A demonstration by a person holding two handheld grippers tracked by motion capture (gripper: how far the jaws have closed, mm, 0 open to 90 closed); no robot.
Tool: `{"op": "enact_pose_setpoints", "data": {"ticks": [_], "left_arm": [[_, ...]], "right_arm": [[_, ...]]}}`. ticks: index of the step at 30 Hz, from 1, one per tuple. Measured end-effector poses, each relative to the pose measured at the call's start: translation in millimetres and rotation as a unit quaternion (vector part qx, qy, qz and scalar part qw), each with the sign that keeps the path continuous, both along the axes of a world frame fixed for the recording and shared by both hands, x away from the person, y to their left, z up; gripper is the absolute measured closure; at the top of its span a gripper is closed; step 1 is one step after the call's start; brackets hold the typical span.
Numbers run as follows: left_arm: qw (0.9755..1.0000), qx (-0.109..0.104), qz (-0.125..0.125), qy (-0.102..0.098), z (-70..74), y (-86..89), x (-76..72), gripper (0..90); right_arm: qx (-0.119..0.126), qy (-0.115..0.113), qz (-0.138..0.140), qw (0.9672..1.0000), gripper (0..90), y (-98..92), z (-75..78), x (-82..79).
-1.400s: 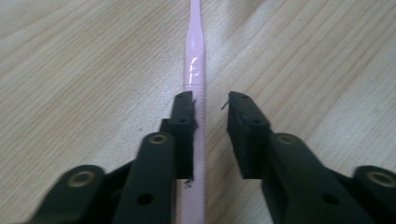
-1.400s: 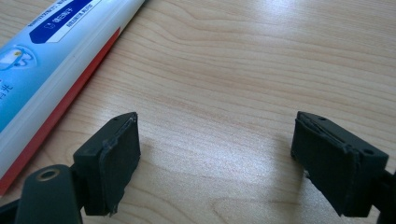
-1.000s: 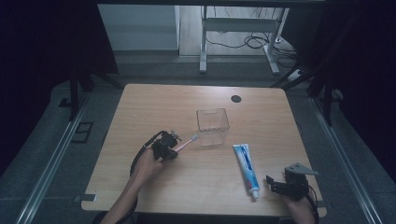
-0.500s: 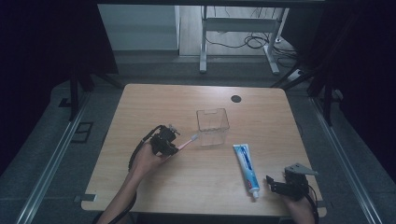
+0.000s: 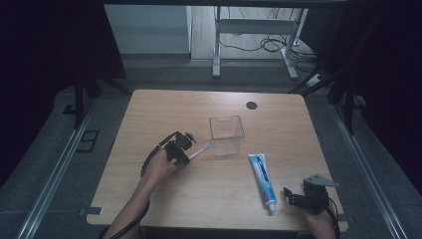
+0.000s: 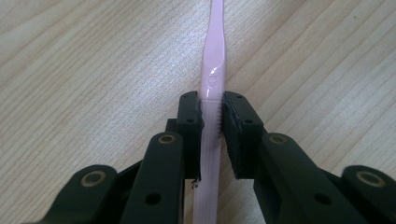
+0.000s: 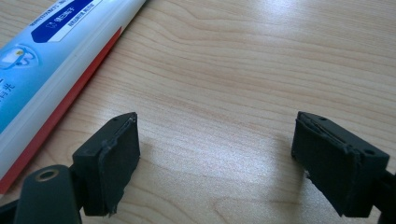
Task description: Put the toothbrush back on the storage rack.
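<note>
A pink toothbrush [image 5: 200,151] [image 6: 213,65] lies low over the wooden table [image 5: 164,107], its head pointing at a clear plastic box [image 5: 226,133]. My left gripper [image 5: 187,155] [image 6: 211,100] is shut on its handle; its jaws have just been closing, and both pads press the handle's sides. A blue and white toothpaste tube [image 5: 262,178] [image 7: 46,56] lies flat to the right of the middle. Near the table's front right corner my right gripper [image 5: 289,195] [image 7: 217,140] stands open, nothing between its pads, just right of the tube's cap end.
A black round cap [image 5: 252,105] sits in the tabletop behind the box. Beyond the far edge stand a metal desk frame [image 5: 217,45] and loose cables on the floor. Dark curtains close off both sides.
My left gripper has shifted slightly away from the person, with the toothbrush still between its jaws. The right gripper and the toothpaste tube have stayed put.
</note>
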State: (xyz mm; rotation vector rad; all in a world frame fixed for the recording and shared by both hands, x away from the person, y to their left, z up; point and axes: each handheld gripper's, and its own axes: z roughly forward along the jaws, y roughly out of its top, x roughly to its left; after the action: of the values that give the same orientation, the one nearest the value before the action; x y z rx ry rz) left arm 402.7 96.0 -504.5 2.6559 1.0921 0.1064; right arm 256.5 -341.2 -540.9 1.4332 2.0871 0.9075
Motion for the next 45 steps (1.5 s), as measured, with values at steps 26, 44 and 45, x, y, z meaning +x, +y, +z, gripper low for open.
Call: {"op": "enact_pose_setpoints", "data": {"ticks": [26,44,45], "left_arm": [[0.9965,-0.054,0.011,-0.063,43.9,20.9,-7.3,79.1],[0.9829,-0.123,0.0,-0.137,89.7,24.4,-14.2,79.1],[0.9825,-0.125,-0.002,-0.138,90.5,23.8,-14.1,79.0]], "right_arm": [[0.0,0.0,0.001,1.0,14.7,0.1,0.0,0.0],[0.0,0.0,0.0,1.0,14.7,0.2,0.0,0.0],[0.0,0.0,0.0,1.0,14.7,0.2,0.0,0.0]]}}
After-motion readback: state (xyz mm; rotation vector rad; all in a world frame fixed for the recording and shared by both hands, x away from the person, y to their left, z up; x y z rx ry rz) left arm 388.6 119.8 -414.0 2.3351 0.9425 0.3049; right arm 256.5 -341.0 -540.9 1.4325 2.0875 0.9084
